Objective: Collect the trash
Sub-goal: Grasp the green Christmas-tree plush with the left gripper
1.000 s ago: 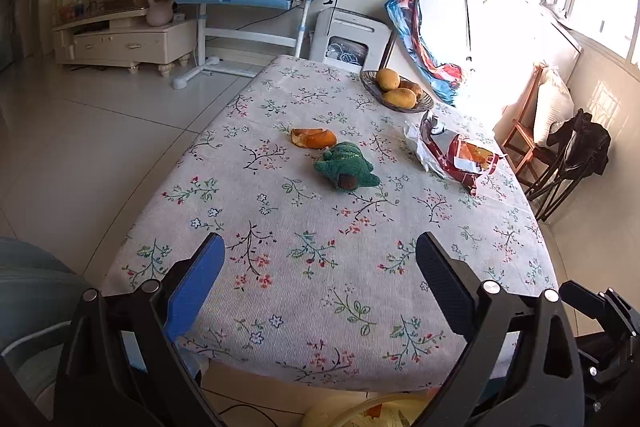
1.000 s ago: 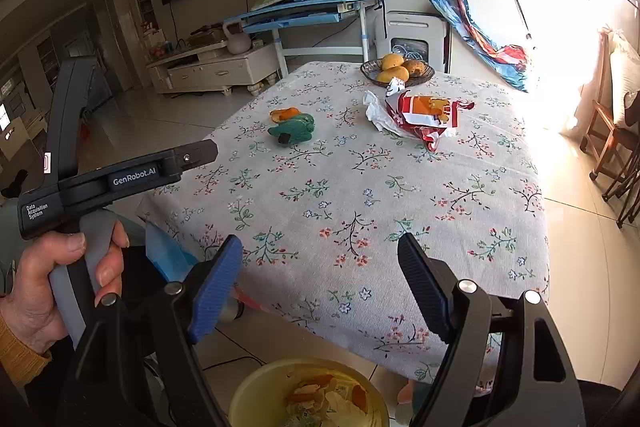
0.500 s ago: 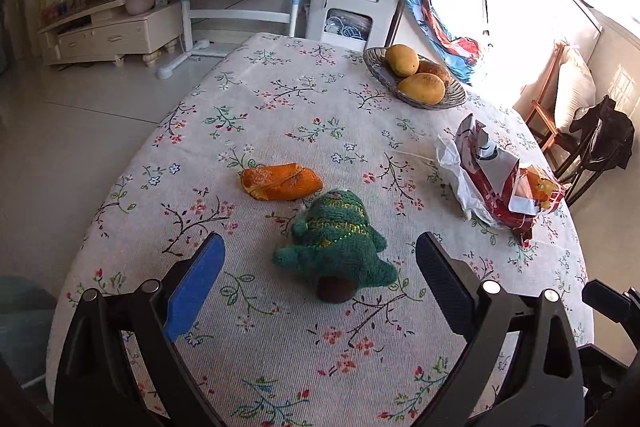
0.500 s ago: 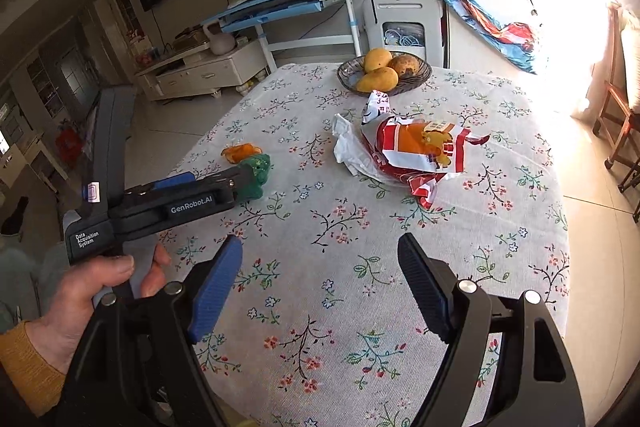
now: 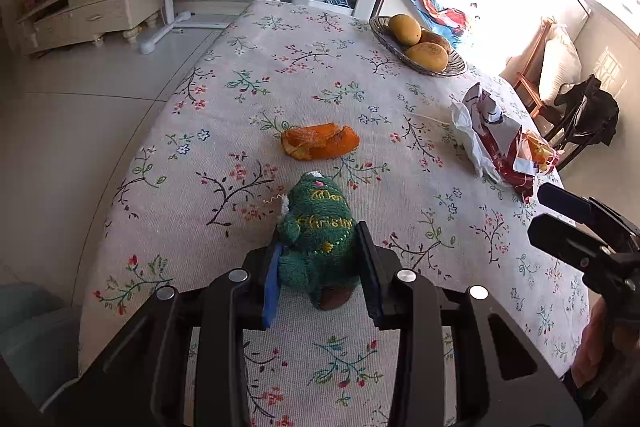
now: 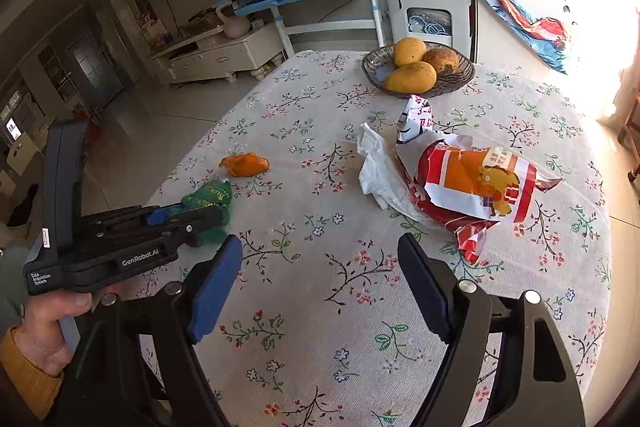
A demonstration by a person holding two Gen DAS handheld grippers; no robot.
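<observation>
The left gripper (image 6: 200, 223), seen from the right wrist camera, carries white lettering on its black body: "GenRobot.AI" along the side, and lower down on the grip end a small three-line label reading "Data Acquisition System". The green knitted toy (image 5: 318, 243) bears yellow embroidered words; the lower line looks like "Christmas", cut off at the edge, and the upper line is probably "Merry", though only its first letters show. The crumpled white wrapper (image 6: 416, 117) shows red print, of which "3-4" can be read. The red and orange snack bag (image 6: 476, 183) has a label with small characters, too small to read.
</observation>
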